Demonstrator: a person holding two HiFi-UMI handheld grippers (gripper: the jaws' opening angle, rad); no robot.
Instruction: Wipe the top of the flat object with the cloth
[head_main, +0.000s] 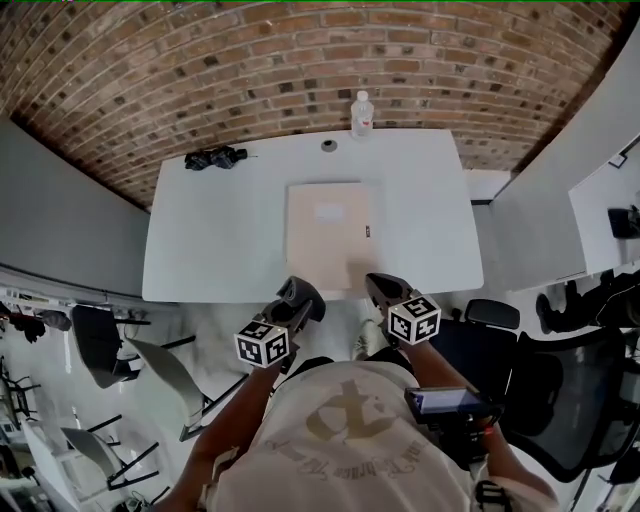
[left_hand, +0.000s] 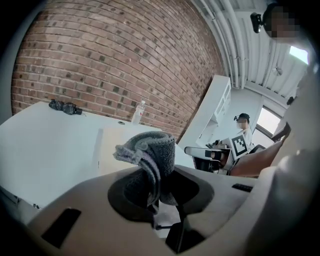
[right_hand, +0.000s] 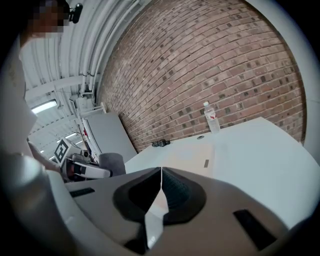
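A flat beige board (head_main: 329, 236) lies in the middle of the white table (head_main: 220, 230); it shows too as the board (left_hand: 120, 147) in the left gripper view and the board (right_hand: 190, 155) in the right gripper view. My left gripper (head_main: 300, 296) hangs at the table's near edge, shut on a folded grey cloth (left_hand: 150, 160) that sticks up between its jaws. My right gripper (head_main: 383, 289) is beside it at the near edge, shut with nothing between its jaws, which meet (right_hand: 161, 172).
A clear water bottle (head_main: 361, 114) and a small round cap (head_main: 329, 145) stand at the table's far edge. A dark crumpled bundle (head_main: 215, 157) lies at the far left corner. Chairs (head_main: 520, 380) stand beside me. A brick wall (head_main: 300, 60) is behind the table.
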